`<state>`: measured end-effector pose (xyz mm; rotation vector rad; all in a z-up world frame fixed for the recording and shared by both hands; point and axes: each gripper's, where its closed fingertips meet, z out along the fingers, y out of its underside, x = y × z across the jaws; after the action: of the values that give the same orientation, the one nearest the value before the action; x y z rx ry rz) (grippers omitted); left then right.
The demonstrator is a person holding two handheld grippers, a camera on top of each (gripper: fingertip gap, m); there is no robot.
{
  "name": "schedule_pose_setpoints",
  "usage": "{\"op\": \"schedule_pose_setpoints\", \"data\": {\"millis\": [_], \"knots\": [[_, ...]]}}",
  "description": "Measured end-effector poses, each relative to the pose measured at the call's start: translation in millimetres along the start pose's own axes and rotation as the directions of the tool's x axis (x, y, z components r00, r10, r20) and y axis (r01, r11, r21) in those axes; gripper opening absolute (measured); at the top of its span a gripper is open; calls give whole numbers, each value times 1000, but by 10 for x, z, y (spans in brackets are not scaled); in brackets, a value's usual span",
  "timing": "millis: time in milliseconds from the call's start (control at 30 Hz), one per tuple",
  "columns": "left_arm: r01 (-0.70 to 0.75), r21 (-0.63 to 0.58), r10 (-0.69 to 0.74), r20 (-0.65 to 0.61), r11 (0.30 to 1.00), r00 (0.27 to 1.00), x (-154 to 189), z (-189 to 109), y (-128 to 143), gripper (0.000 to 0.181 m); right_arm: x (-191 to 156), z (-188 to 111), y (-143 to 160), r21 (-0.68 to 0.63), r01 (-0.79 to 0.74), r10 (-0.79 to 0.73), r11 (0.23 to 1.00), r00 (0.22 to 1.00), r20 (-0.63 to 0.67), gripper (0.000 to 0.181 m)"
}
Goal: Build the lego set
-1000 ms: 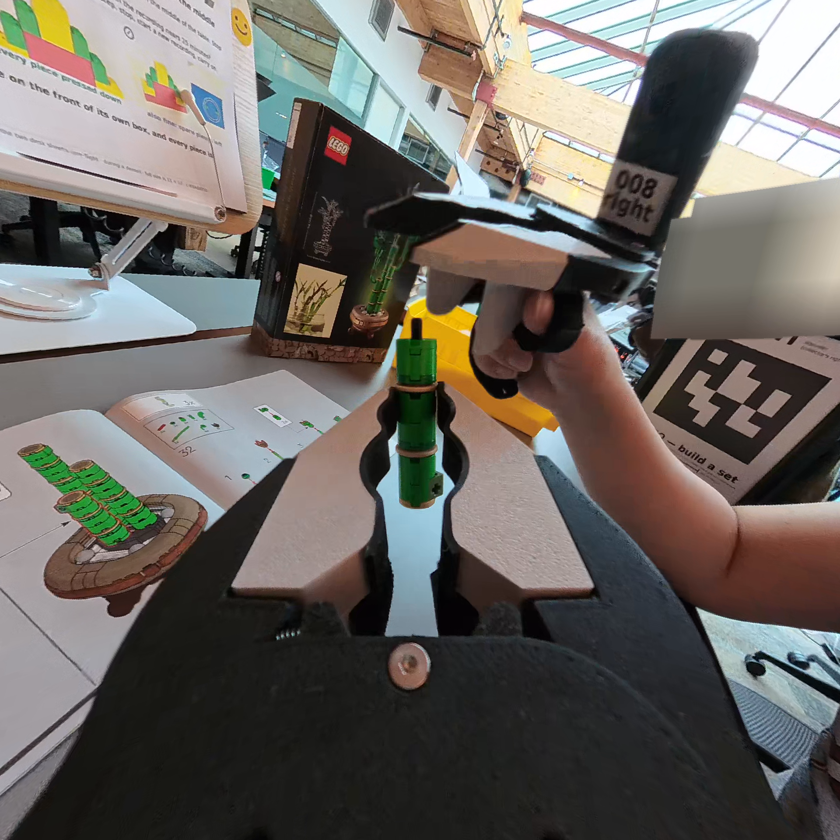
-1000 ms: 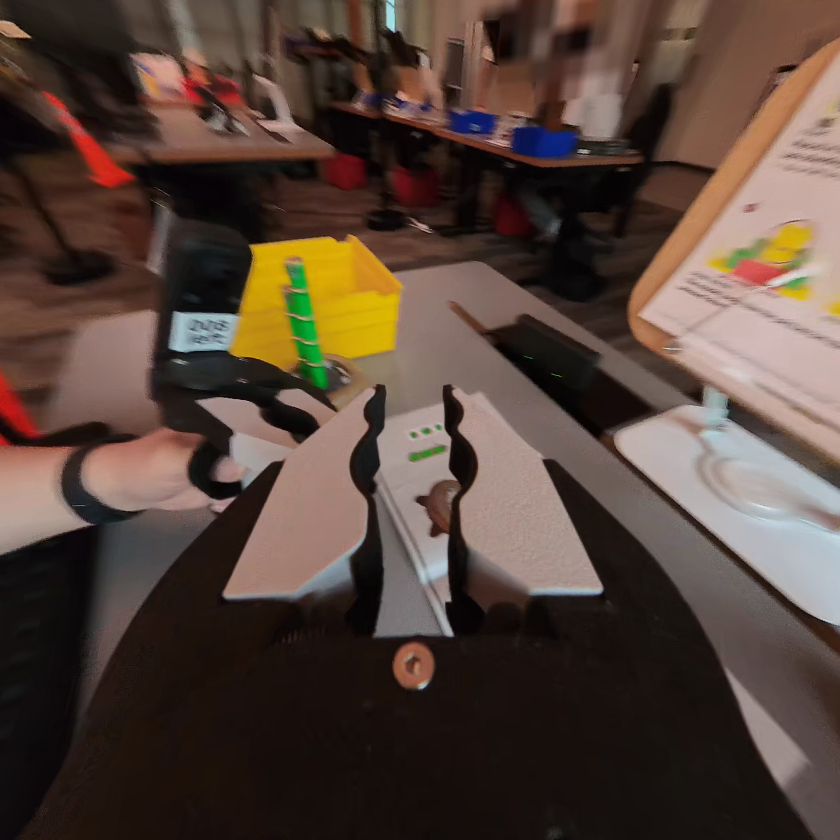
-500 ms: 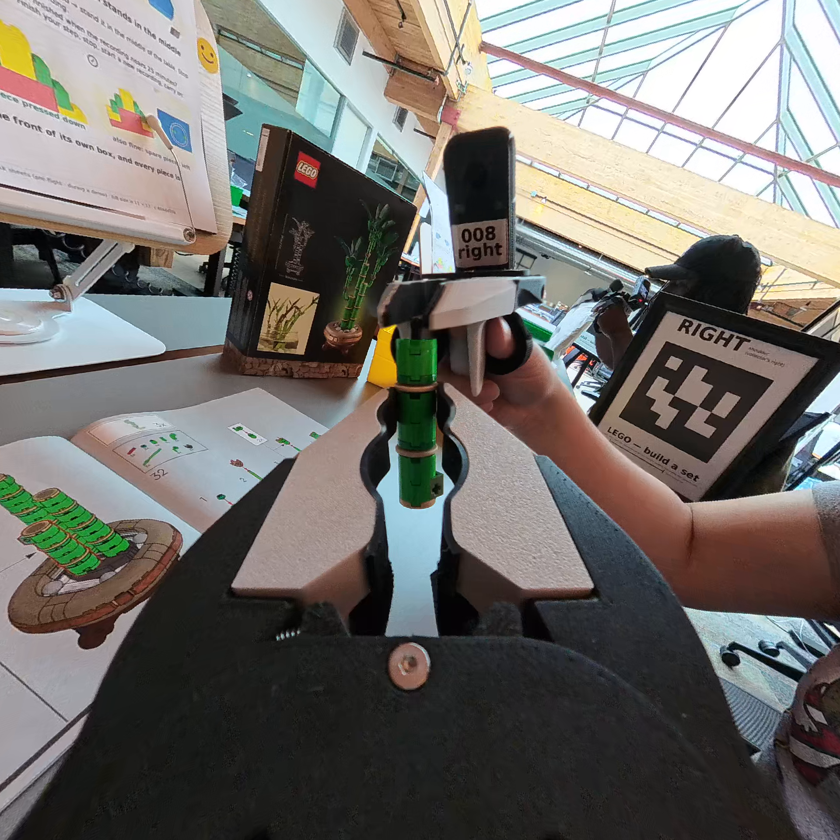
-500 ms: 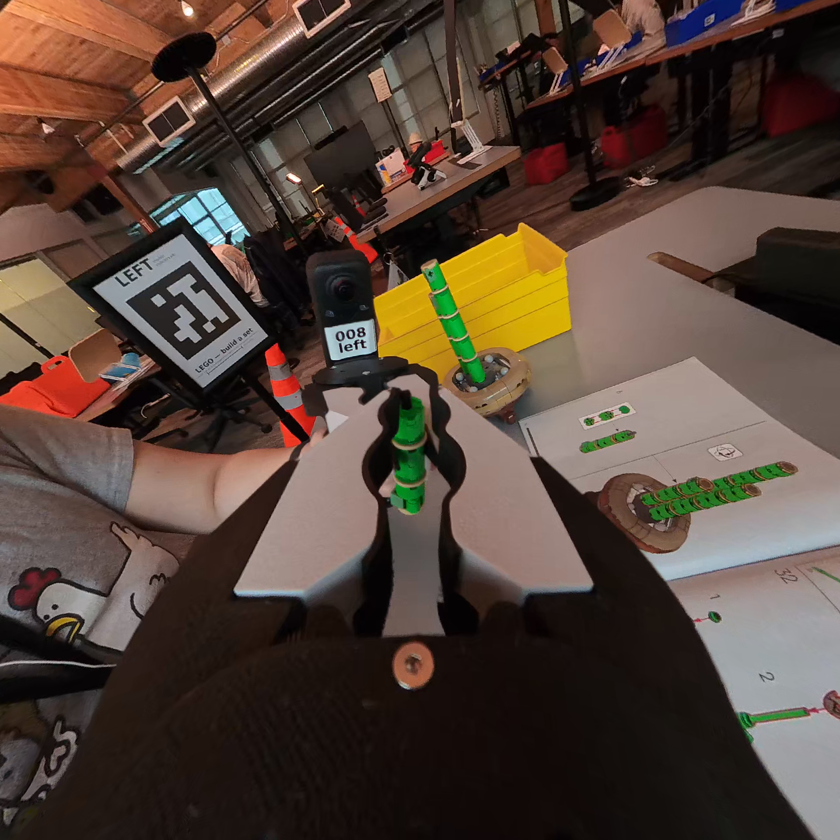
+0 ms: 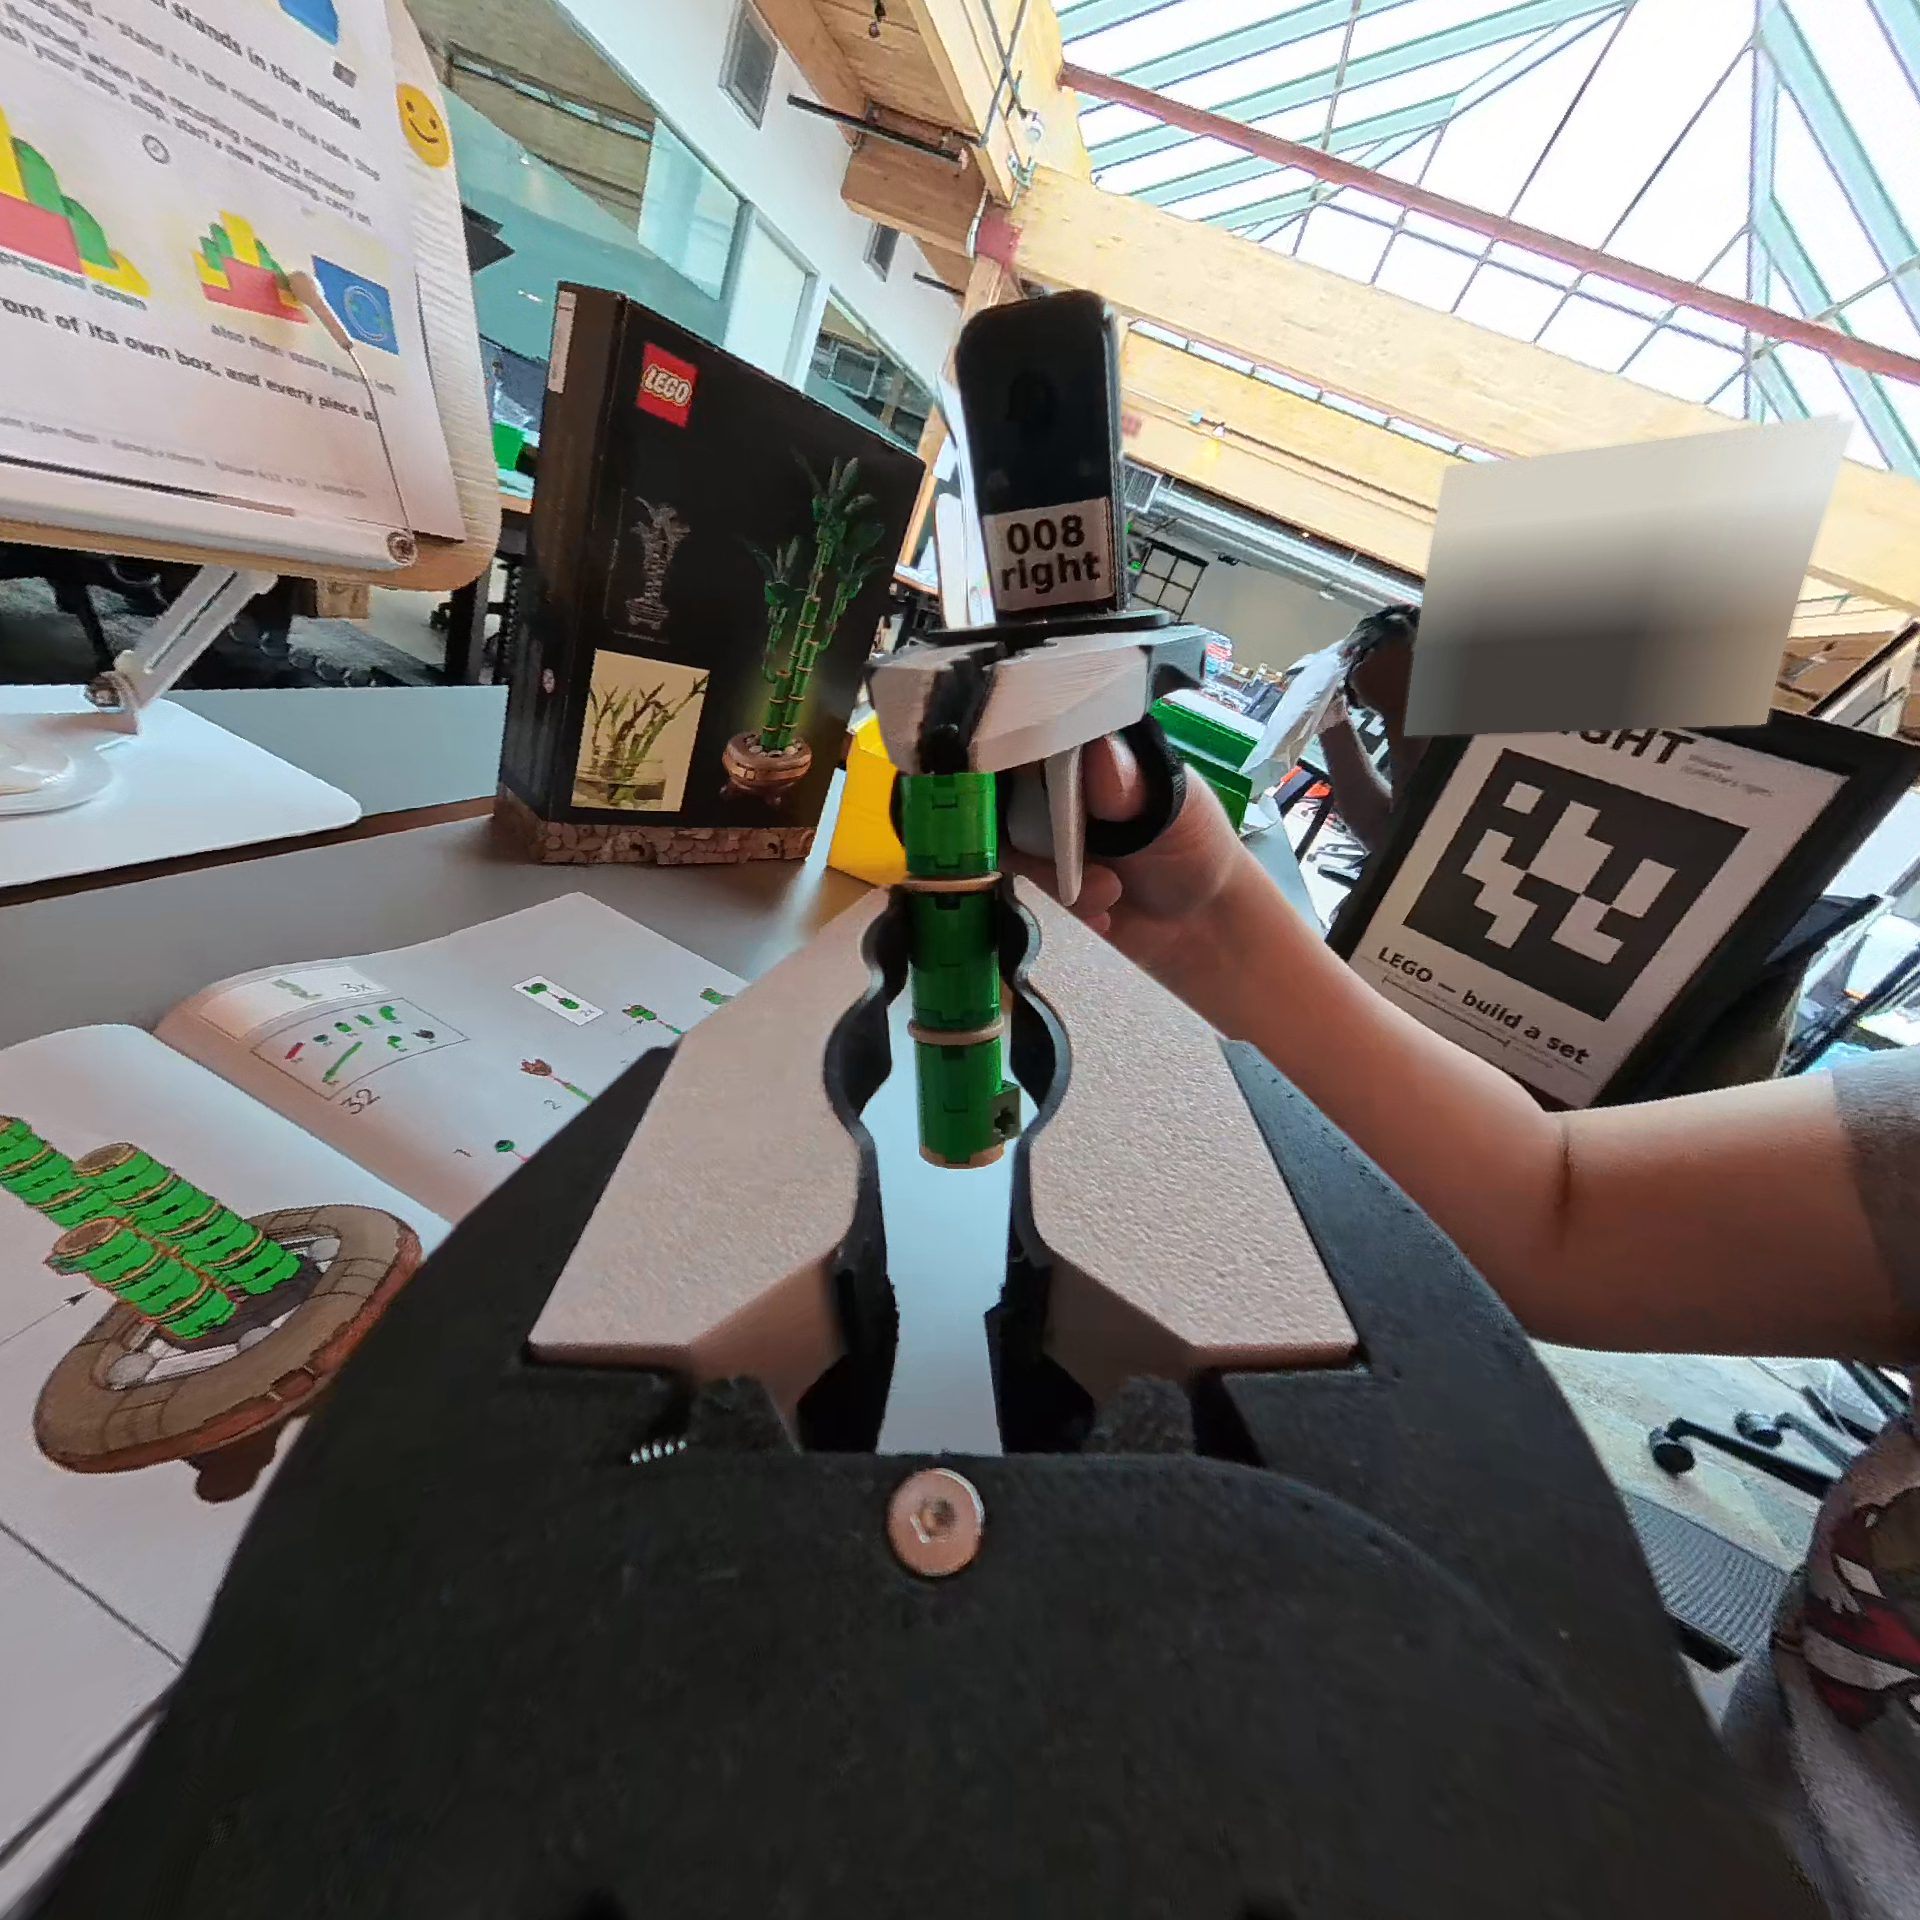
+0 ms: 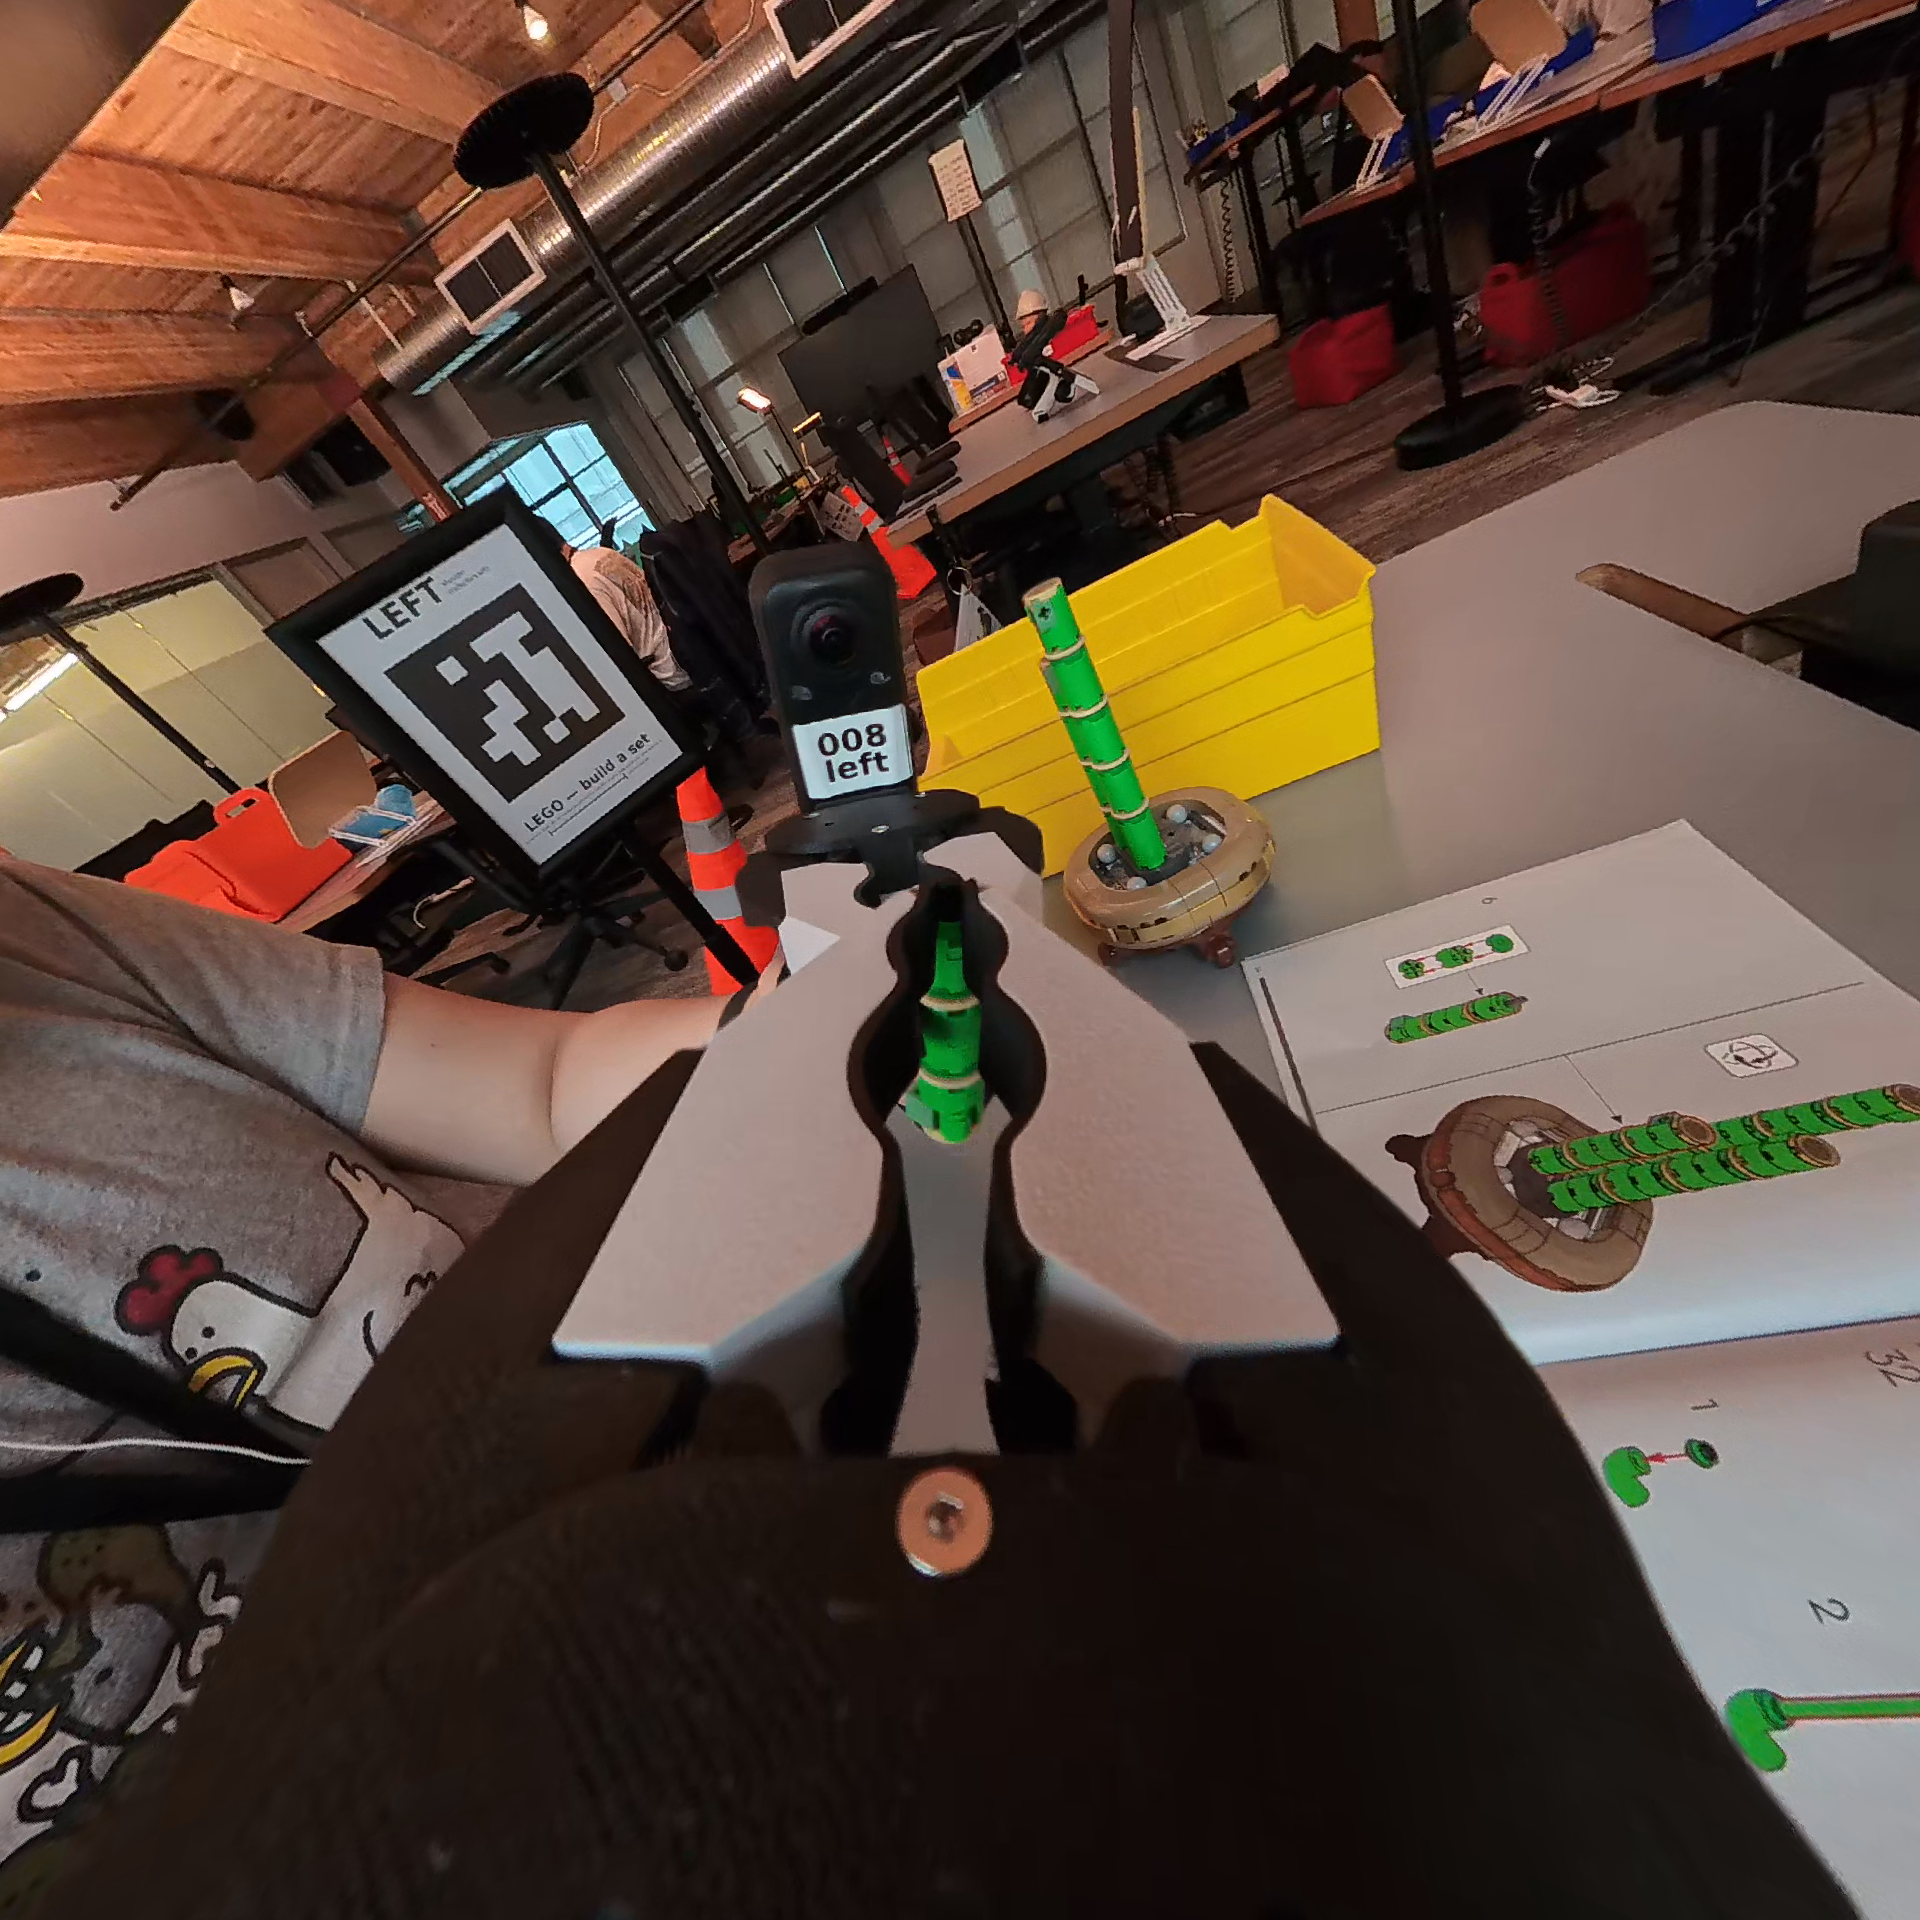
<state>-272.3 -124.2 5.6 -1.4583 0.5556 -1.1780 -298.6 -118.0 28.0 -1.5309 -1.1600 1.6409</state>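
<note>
Lettered white camera labels, framed marker signs, logo-bearing black box, numbered booklet, clipped poster.

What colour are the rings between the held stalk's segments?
Tan, between bright green segments of the bamboo stalk; clearest in the left wrist view.

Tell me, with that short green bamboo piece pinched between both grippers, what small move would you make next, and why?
Probably let the left gripper open and back away. The right gripper already clamps the top of the green bamboo stalk segment, so one grip seems enough to carry it. The brown pot base, with one tall stalk standing in it, appears to have room for another.
</note>
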Motion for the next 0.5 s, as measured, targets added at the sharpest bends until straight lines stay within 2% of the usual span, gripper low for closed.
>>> {"op": "schedule_pose_setpoints", "data": {"millis": [33, 100, 133, 167, 267, 333, 400, 500], "knots": [[-28, 5, 28, 2, 1000, 1000, 8, -10, -22, 15, 7, -10, -28, 16, 1, -1, 1000, 1000, -5, 2], [-109, 26, 107, 62, 994, 992, -29, -59, -122, 51, 52, -63, -103, 64, -4, 5, 998, 1000, -25, 3], [-154, 55, 148, 97, 987, 984, -34, -108, -215, 63, 93, -107, -128, 80, -9, 13, 997, 999, -43, 3], [-201, 105, 188, 124, 974, 974, -3, -176, -343, 67, 161, -155, -135, 86, -13, 19, 996, 997, -76, 2], [-331, 298, 278, 206, 895, 938, 217, -461, -786, 68, 360, -279, -79, 62, -18, 28, 998, 985, -168, 3], [-422, 384, 328, 286, 822, 900, 343, -654, -981, 65, 456, -331, -40, 50, -24, 34, 998, 976, -213, 3], [-519, 382, 379, 384, 765, 842, 358, -756, -1031, 61, 500, -366, 2, 30, -31, 38, 999, 972, -233, 3], [-644, 284, 460, 505, 711, 730, 258, -738, -966, 60, 548, -436, -6, 23, -17, 23, 1000, 963, -269, 3]]}}
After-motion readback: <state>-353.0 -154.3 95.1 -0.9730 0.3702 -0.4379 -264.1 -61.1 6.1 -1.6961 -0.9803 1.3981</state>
